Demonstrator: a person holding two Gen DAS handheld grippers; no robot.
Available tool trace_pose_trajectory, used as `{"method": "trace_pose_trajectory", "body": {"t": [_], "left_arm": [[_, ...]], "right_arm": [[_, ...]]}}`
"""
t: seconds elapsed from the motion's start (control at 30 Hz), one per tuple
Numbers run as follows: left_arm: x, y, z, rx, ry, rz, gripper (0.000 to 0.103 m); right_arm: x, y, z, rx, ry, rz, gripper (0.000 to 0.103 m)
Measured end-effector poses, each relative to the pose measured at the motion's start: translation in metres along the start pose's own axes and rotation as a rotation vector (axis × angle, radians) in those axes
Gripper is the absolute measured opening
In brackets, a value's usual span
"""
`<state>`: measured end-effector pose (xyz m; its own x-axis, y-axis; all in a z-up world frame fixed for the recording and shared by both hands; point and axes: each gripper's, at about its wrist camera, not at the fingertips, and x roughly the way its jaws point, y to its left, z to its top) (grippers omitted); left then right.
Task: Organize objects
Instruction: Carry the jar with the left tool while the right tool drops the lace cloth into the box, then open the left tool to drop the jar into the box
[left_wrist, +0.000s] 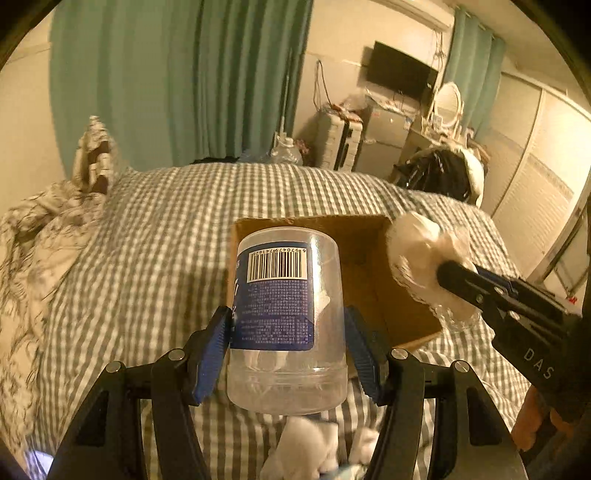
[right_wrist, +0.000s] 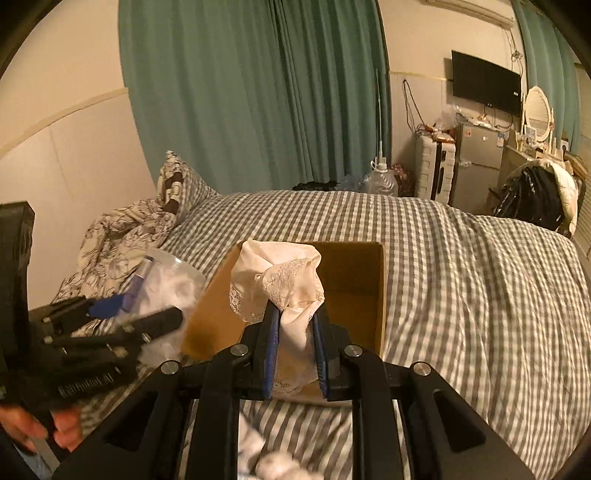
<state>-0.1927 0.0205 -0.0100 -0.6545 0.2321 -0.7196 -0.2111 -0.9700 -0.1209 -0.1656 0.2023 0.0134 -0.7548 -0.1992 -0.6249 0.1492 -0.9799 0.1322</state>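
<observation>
The clear jar, clamped in the left gripper at frame centre, and the lace cloth, pinched by the right gripper, should be lowered squarely over the cardboard box before either is released.

Dim warm indoor light, heavy fisheye vignette at corners; motion blur on left gripper beside cardboard box.

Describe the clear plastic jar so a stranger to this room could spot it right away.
Start at the bed with the grey-and-white checked cover; an open cardboard box sits on it. Just in front of the box, the left hand-held gripper clamps the clear plastic jar. Unlike the white lace cloth in the right hand-held gripper, it is rigid, transparent, and carries a blue label with a barcode.
</observation>
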Motion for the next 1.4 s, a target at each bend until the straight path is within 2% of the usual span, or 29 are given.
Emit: {"method": "trace_pose_trajectory", "body": {"t": [0.03,0.07,0.1,0.17,0.2,0.3,0.37,0.43,0.7,0.87,1.1,1.2,1.4], "left_arm": [[0.010,-0.003,0.004,0.008,0.009,-0.001,0.062],[0.017,-0.006,0.006,0.012,0.016,-0.003,0.062],[0.025,-0.006,0.007,0.016,0.023,-0.007,0.062],[0.041,-0.007,0.008,0.026,0.036,-0.008,0.063],[0.045,-0.008,0.008,0.031,0.039,-0.005,0.064],[0.054,-0.010,0.005,0.046,0.048,0.003,0.069],[0.052,-0.011,0.004,0.053,0.035,0.004,0.081],[0.045,-0.014,0.001,0.060,0.023,0.015,0.085],[-0.002,-0.019,-0.014,0.061,-0.010,0.056,0.093],[-0.031,-0.016,-0.044,0.046,-0.018,0.100,0.094],[-0.048,-0.013,-0.094,0.017,-0.001,0.123,0.094],[-0.046,-0.013,-0.112,0.023,0.007,0.127,0.094],[-0.018,-0.001,-0.147,0.009,0.092,0.142,0.094]], "right_arm": [[0.007,-0.003,0.002,0.009,0.009,0.002,0.020],[0.015,-0.008,0.003,0.021,0.017,0.005,0.028],[0.020,-0.014,0.003,0.032,0.024,0.010,0.044],[0.027,-0.023,0.001,0.059,0.020,0.013,0.066],[0.027,-0.025,-0.001,0.069,0.015,0.013,0.068],[0.023,-0.040,-0.006,0.116,0.000,0.005,0.068],[0.016,-0.048,-0.006,0.142,-0.014,-0.002,0.068],[0.006,-0.054,-0.005,0.156,-0.035,-0.015,0.068],[-0.055,-0.034,-0.008,0.094,-0.094,-0.027,0.070],[-0.088,-0.019,-0.028,0.047,-0.094,-0.034,0.070],[-0.099,0.006,-0.068,-0.026,-0.036,-0.046,0.070],[-0.090,0.011,-0.088,-0.030,0.001,-0.054,0.070],[-0.048,0.012,-0.124,-0.019,0.134,-0.047,0.070]]}}
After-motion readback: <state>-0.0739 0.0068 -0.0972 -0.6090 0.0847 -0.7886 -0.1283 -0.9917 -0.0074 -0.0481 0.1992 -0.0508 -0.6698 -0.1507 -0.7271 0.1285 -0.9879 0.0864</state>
